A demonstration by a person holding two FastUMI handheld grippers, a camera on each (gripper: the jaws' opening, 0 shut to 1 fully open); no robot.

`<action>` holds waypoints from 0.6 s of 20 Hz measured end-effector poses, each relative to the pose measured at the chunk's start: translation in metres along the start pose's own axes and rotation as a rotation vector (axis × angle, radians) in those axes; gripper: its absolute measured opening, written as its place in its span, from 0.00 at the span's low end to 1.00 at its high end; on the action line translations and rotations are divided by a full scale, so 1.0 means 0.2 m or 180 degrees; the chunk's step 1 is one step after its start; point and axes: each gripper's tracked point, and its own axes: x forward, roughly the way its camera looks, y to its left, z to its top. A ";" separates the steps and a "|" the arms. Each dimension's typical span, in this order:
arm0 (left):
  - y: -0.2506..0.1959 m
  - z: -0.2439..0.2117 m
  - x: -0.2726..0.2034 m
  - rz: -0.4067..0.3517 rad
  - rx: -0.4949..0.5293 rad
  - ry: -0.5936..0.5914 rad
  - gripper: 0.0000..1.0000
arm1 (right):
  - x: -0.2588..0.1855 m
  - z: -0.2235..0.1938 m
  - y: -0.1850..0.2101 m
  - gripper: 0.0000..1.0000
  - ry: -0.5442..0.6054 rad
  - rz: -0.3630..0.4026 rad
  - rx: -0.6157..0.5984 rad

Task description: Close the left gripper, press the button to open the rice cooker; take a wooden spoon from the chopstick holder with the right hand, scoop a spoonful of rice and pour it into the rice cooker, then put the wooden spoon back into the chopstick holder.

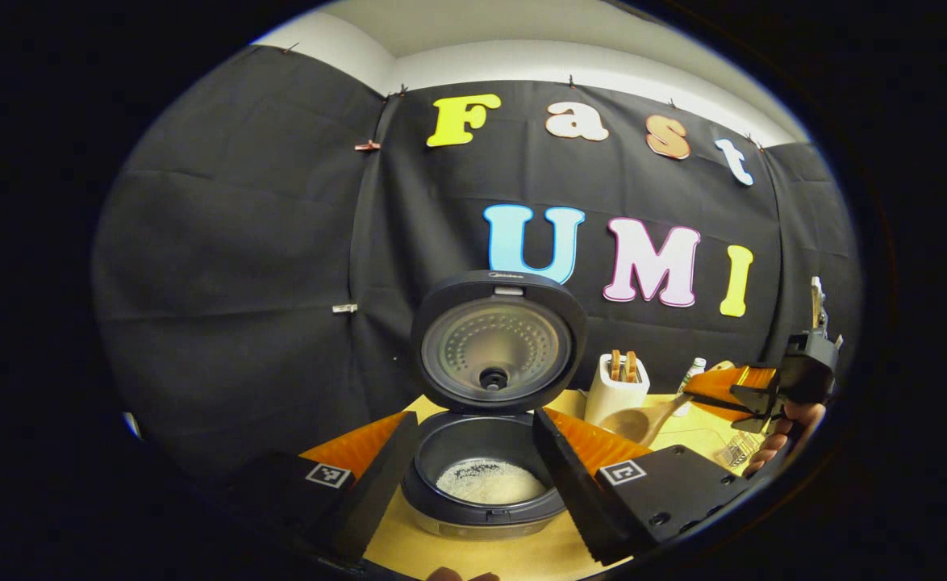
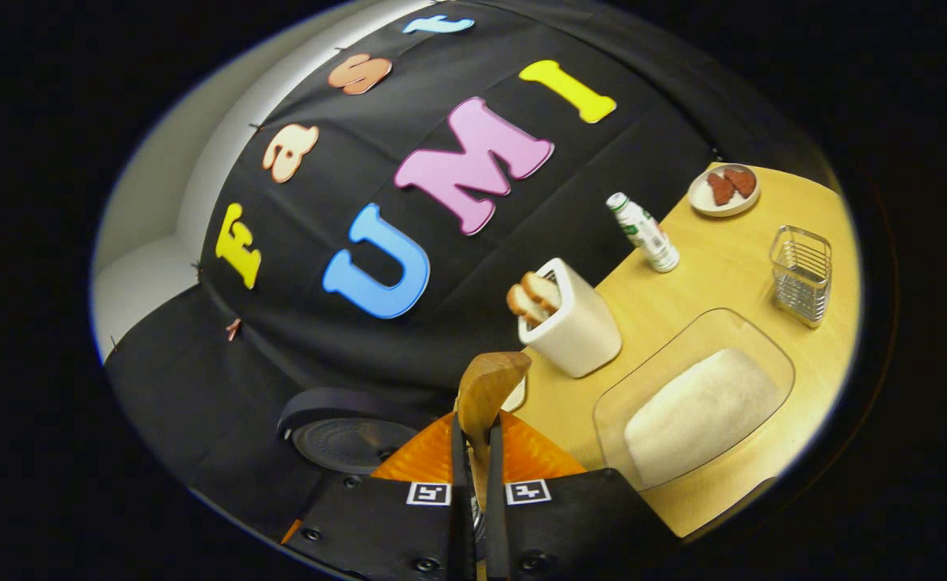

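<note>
Left gripper view: left gripper (image 1: 473, 468), jaws wide, level before the rice cooker (image 1: 486, 492) (lid up). Right gripper (image 2: 474, 452), tilted, jaws clamped on the wooden spoon (image 2: 486, 387).

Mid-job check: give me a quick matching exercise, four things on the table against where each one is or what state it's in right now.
Things:
1. rice cooker
2. wooden spoon
3. wire basket
4. glass tray

States or places:
A. clamped between the fingers of the right gripper
B. lid up, rice lying in the pot
C. holds a heap of rice
D. stands near the far table edge with nothing visible in it

Pairs: 1-B, 2-A, 3-D, 4-C
</note>
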 end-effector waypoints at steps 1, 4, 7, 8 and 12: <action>0.03 0.00 0.00 0.0034 -0.0010 0.0002 0.95 | 0.02 -0.05 0.08 0.10 0.0070 0.0081 -0.0084; 0.10 0.01 -0.03 0.0114 0.0074 -0.0067 0.94 | 0.06 -0.18 0.25 0.10 0.0169 0.0234 -0.0602; 0.15 0.04 -0.05 0.0191 0.0095 -0.0138 0.94 | 0.07 -0.28 0.41 0.10 0.0204 0.0442 -0.1227; 0.15 0.03 -0.06 0.0206 0.0085 -0.0144 0.94 | 0.07 -0.32 0.43 0.10 0.0208 0.0499 -0.1444; 0.19 0.03 -0.07 0.0255 0.0078 -0.0165 0.94 | 0.07 -0.41 0.50 0.10 0.0200 0.0610 -0.2177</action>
